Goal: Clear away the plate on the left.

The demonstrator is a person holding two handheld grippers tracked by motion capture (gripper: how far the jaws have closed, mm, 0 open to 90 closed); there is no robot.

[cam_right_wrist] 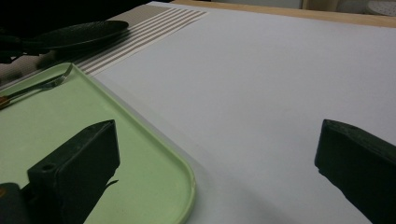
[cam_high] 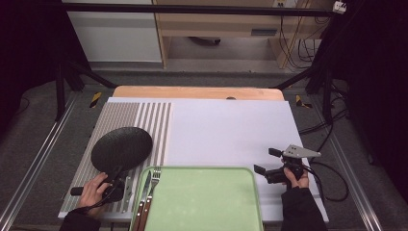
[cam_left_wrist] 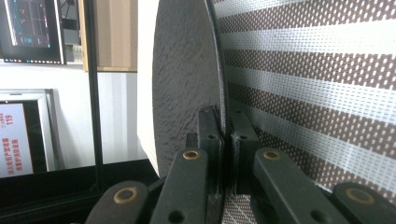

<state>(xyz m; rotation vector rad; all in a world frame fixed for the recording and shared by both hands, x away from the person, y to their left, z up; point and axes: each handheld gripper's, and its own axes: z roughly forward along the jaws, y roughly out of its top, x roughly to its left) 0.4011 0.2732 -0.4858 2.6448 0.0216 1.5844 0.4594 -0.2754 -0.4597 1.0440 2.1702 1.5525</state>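
you stand at a table with a pale wood edge (cam_high: pixel 197 92) along its far side and a white sheet (cam_high: pixel 231 130) over most of the top. grey carpet floor (cam_high: pixel 38 144) surrounds it, with metal rails (cam_high: pixel 33 159) running along both sides. black frame posts (cam_high: pixel 60 91) rise at left and right, joined by a black bar (cam_high: pixel 192 8) overhead. behind the table sits a white cabinet (cam_high: pixel 115 33) and a light wood desk (cam_high: pixel 216 24), with cables (cam_high: pixel 298 43) hanging at its right. room edges are dark. in the left gripper view, a lit monitor (cam_left_wrist: pixel 30 28) stands on a white wall, a red-and-white sign (cam_left_wrist: pixel 16 140) below it.
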